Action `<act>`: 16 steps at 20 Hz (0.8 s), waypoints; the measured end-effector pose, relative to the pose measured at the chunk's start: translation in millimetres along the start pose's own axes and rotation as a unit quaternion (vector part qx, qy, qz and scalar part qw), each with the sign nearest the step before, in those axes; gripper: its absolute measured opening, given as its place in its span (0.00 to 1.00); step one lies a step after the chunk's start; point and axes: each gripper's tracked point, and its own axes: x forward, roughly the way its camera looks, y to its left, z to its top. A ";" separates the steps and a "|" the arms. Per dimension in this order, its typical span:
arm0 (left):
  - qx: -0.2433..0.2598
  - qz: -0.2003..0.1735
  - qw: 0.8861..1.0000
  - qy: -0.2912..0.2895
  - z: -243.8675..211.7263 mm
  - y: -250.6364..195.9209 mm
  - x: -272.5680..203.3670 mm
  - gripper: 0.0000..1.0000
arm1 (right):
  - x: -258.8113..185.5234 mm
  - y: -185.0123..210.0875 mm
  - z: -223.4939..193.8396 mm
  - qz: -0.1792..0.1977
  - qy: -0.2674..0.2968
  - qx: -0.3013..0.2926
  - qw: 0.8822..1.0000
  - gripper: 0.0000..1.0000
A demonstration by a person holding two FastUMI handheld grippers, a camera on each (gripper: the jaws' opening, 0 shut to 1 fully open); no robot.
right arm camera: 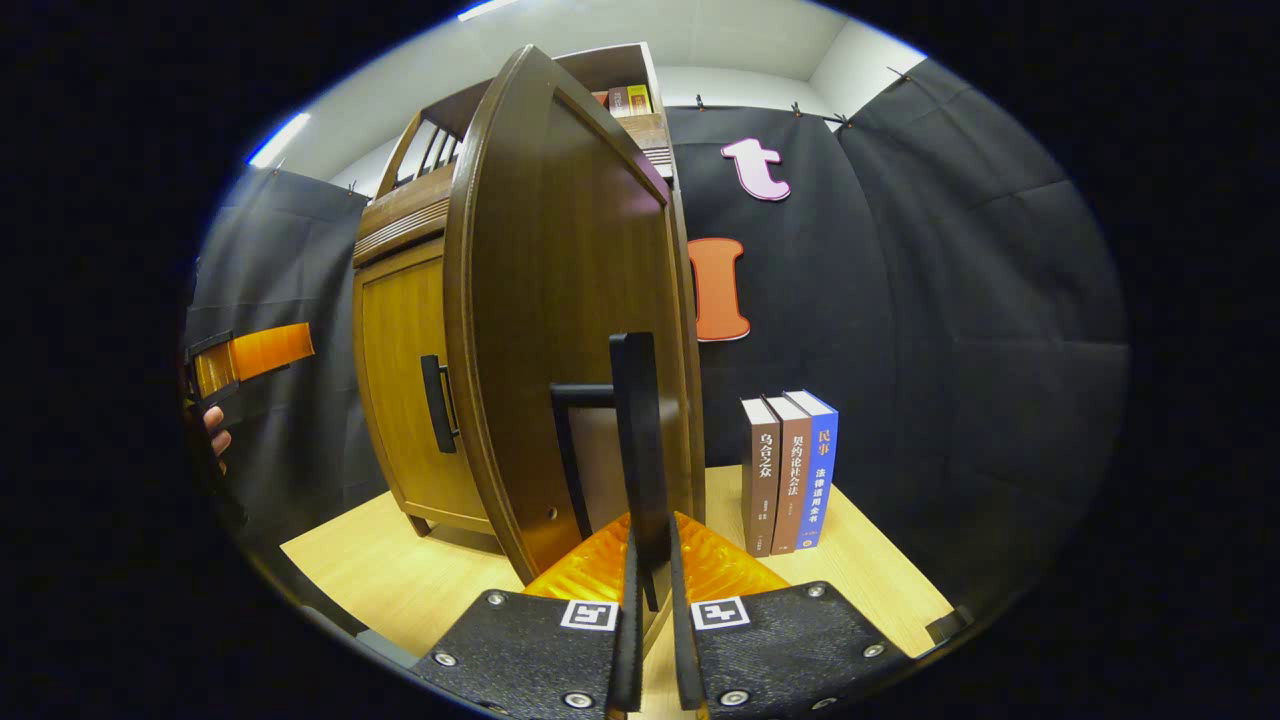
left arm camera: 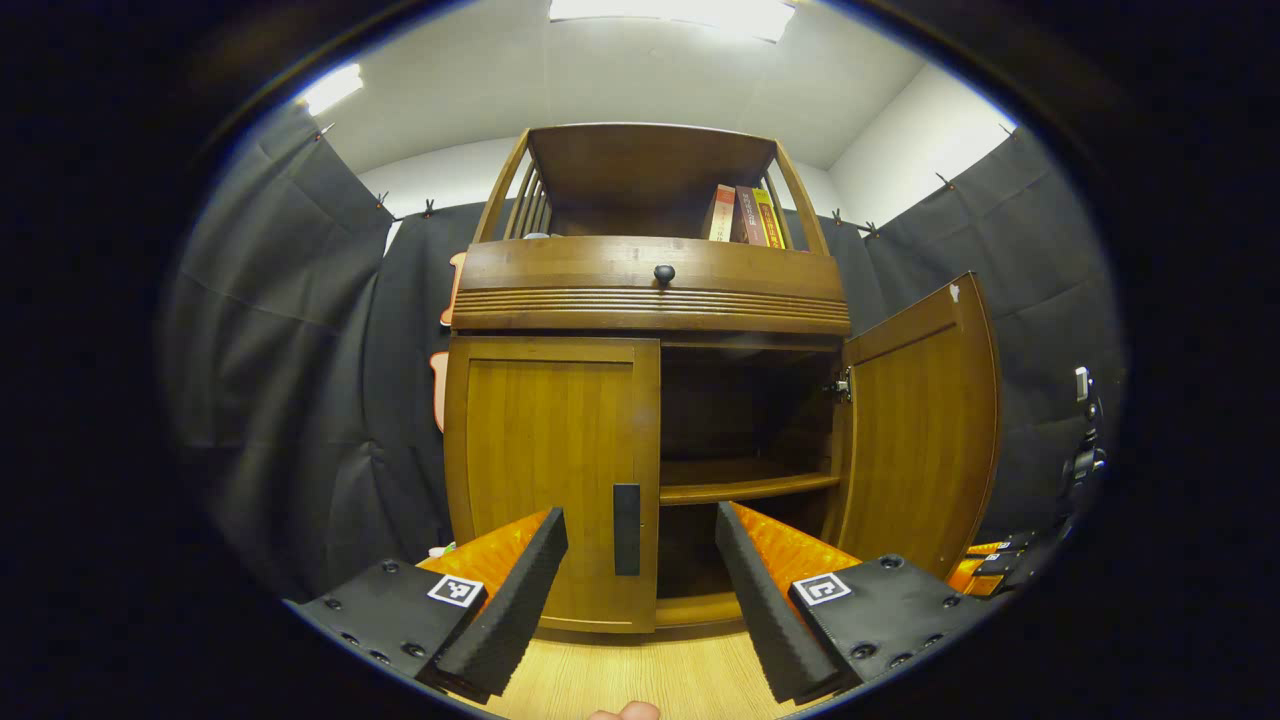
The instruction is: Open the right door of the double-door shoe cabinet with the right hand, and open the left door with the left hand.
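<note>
Clamping the black bar handle of the swung-open brown wooden right door, the right gripper has both fingers pressed on it. The left gripper gapes wide before the closed left door and its black handle, on the light wooden bench.

Glossy varnished wood shoe cabinet with matt dark door handle, pale smooth wood-grain desk, and wrinkled matt cloth wall.
</note>
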 end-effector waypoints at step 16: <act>-0.003 -0.004 1.000 -0.002 2.5 2.8 -6.8 0.97 | 5.7 -32.7 3.5 0.062 -0.014 0.011 0.998 0.06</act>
